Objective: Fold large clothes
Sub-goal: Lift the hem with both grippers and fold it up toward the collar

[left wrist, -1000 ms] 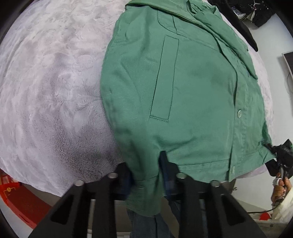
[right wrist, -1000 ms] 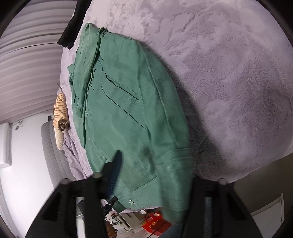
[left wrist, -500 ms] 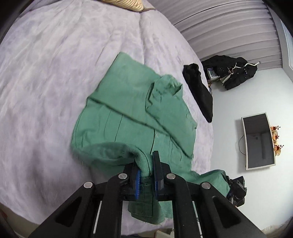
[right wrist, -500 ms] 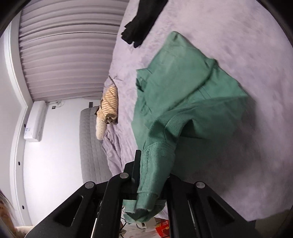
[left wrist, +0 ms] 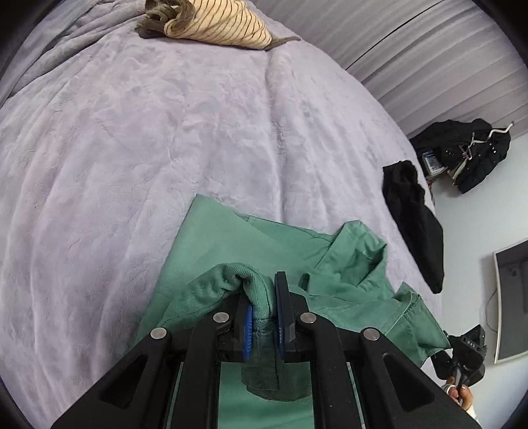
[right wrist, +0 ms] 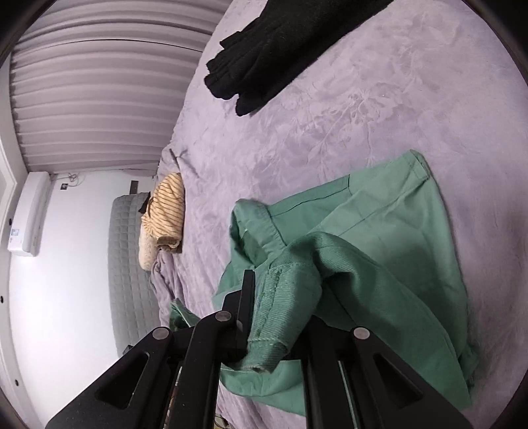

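Note:
A large green jacket (left wrist: 231, 237) lies on the lilac bed cover (left wrist: 132, 148). Its collar (left wrist: 356, 250) faces away from me. My left gripper (left wrist: 264, 297) is shut on the jacket's bottom hem and holds it raised over the body of the jacket. In the right wrist view the jacket (right wrist: 396, 231) spreads to the right. My right gripper (right wrist: 280, 297) is shut on the other hem corner, a thick green fold draped over its right finger. The right gripper also shows in the left wrist view (left wrist: 465, 349) at the lower right, with cloth stretched to it.
A striped beige garment (left wrist: 214, 26) lies at the far end of the bed and shows in the right view (right wrist: 165, 204). A black garment (left wrist: 412, 211) lies near the bed's right edge (right wrist: 280, 43). Black clothes (left wrist: 468, 151), a wall screen (left wrist: 511, 297), a grey headboard (right wrist: 128, 264).
Both grippers closed on the jacket's bottom hem, lifted it off the bed edge and carried it forward toward the collar, so the lower half now arches over the upper half.

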A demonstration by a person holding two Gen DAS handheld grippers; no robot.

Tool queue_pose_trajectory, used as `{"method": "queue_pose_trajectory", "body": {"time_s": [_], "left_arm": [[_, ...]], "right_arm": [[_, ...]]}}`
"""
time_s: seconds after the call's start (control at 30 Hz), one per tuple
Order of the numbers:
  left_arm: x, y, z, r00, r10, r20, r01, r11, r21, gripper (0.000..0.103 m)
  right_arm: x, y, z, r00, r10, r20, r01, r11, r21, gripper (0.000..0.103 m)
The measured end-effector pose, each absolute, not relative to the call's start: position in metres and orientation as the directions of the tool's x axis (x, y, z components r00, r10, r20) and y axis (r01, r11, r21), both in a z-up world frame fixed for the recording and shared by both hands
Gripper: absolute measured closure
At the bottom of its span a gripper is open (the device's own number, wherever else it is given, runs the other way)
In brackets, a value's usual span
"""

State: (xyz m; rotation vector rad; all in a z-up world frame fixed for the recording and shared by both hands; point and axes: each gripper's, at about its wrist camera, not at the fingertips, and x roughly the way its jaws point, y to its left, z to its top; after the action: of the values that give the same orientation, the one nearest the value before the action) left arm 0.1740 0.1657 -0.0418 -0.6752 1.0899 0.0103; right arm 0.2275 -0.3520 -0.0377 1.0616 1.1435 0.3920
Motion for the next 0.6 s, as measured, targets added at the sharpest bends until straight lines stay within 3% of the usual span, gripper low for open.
{"method": "queue_pose_trajectory", "body": {"time_s": [0.23, 0.27, 0.33, 0.37, 0.4, 0.6], "left_arm": [[0.197, 0.156, -0.06, 0.36, -0.241, -0.901, -0.296, 0.887, -0.355, 0.09], [0.198, 0.155, -0.059, 0.353, -0.233, -0.906, -0.285, 0.895, -0.342, 0.082], [0.198, 0.154, -0.05, 0.371, -0.185, -0.91, -0.262, 0.919, -0.294, 0.056], [0.196, 0.154, -0.042, 0.394, -0.132, -0.909, -0.258, 0.934, -0.248, 0.02], [0.193, 0.154, -0.034, 0.421, -0.082, -0.903, -0.261, 0.943, -0.208, 0.001], [0.201, 0.149, -0.027, 0.443, -0.033, -0.896, -0.201, 0.97, -0.134, 0.001]], "right_arm": [[0.253, -0.344, -0.061, 0.383, 0.678, -0.628, 0.301, 0.551, 0.779, 0.089], [0.252, -0.345, -0.059, 0.381, 0.673, -0.634, 0.301, 0.558, 0.773, 0.085], [0.249, -0.347, -0.054, 0.395, 0.662, -0.638, 0.296, 0.565, 0.77, 0.07], [0.247, -0.348, -0.051, 0.405, 0.655, -0.638, 0.293, 0.568, 0.769, 0.045], [0.244, -0.351, -0.048, 0.423, 0.648, -0.634, 0.286, 0.568, 0.772, 0.031], [0.244, -0.364, -0.035, 0.426, 0.534, -0.73, 0.264, 0.699, 0.665, 0.03]]}}
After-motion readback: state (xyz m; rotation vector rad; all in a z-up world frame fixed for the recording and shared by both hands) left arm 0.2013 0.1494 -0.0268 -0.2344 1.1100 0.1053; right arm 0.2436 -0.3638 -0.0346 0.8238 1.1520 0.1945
